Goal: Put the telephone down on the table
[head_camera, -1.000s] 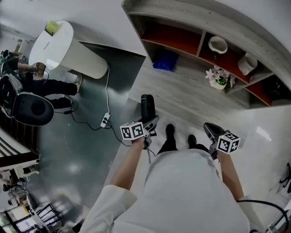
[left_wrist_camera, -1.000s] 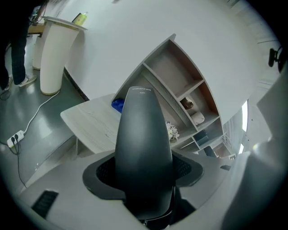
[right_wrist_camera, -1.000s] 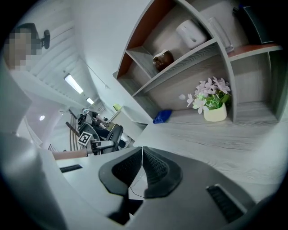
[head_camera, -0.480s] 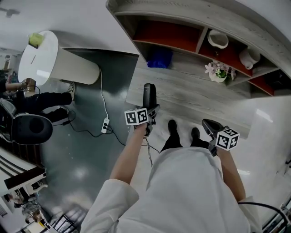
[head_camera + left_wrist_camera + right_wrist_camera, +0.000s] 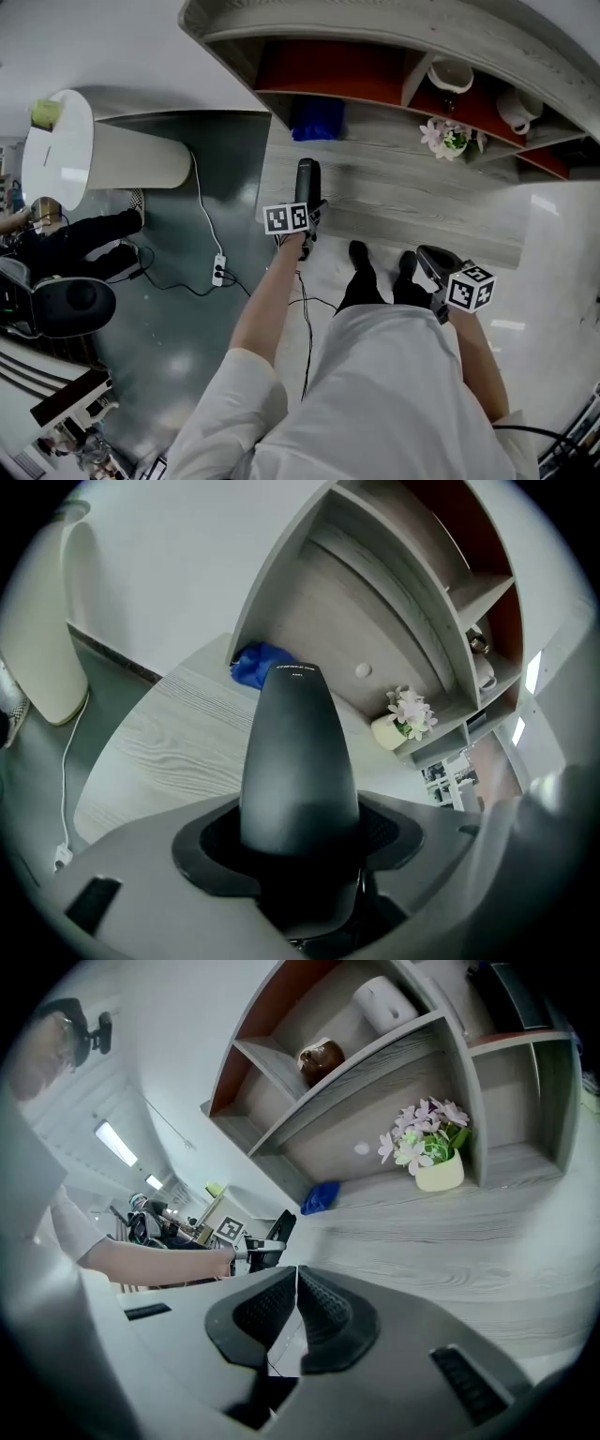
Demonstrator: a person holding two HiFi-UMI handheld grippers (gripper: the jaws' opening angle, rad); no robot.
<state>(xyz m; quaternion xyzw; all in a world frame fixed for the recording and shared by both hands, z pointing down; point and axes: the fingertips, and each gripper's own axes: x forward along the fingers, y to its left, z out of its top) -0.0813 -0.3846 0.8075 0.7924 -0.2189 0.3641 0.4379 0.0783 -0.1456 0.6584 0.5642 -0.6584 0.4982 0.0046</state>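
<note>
A black telephone handset (image 5: 307, 178) stands up out of my left gripper (image 5: 306, 212), which is shut on its lower end. In the left gripper view the telephone (image 5: 298, 761) fills the middle, wedged between the two dark pads, its tip pointing at the shelves. It hangs over the near left part of the pale wood-grain table (image 5: 422, 202). My right gripper (image 5: 431, 264) hovers lower right, near the person's shoes. Its ribbed pads (image 5: 323, 1312) meet with nothing between them. From that side the left gripper (image 5: 255, 1249) and the telephone (image 5: 280, 1225) show small at left.
A blue bundle (image 5: 316, 120) lies at the table's back left and a pot of pale flowers (image 5: 448, 141) at back right, under curved shelves (image 5: 375, 56) with white crockery (image 5: 452, 75). On the floor at left are a white round stand (image 5: 94, 155), a power strip (image 5: 218, 272) and a seated person (image 5: 66, 248).
The person has stepped closer to the table. My left gripper has carried the telephone forward, from the table's near edge to over its surface. The right gripper stays shut beside the body.
</note>
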